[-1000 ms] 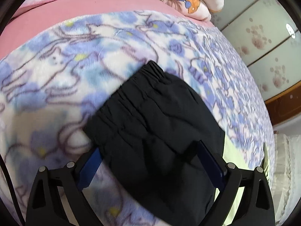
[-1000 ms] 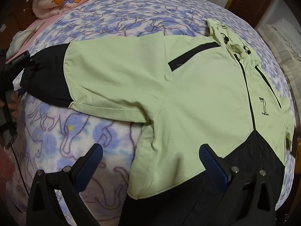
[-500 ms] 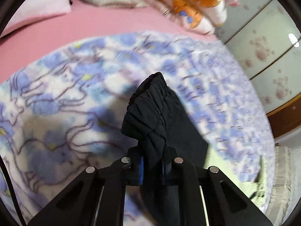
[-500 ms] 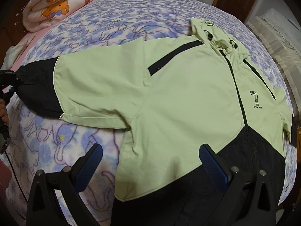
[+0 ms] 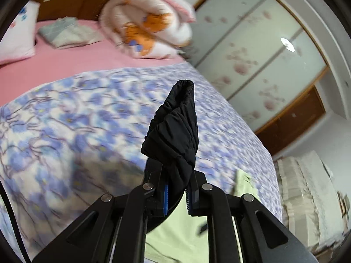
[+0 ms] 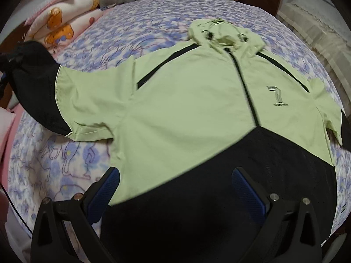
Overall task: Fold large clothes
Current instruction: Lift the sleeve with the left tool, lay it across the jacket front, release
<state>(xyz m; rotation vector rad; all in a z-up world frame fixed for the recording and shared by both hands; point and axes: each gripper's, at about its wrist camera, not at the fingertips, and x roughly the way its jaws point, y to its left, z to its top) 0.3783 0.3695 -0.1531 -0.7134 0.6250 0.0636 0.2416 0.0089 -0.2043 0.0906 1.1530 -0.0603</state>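
A light green and black hooded jacket point(image 6: 186, 100) lies front up on the bed, hood at the far side, black hem nearest me. My left gripper point(image 5: 177, 194) is shut on the black cuff point(image 5: 175, 127) of the jacket's left sleeve and holds it lifted above the blanket; the cuff sticks up past the fingers. That raised sleeve end point(image 6: 33, 81) shows at the left of the right wrist view. My right gripper point(image 6: 175, 188) is open and empty, hovering over the black hem point(image 6: 219, 197).
The bed has a blue floral blanket point(image 5: 65, 120) over a pink sheet point(image 5: 76, 61). A rolled quilt with orange bears point(image 5: 149, 28) and a pillow point(image 5: 17, 37) lie at the head. Sliding wardrobe doors point(image 5: 263, 50) stand beyond the bed.
My left gripper closed on the black cuff and lifted it off the blanket. My right gripper moved closer over the jacket's hem, still open.
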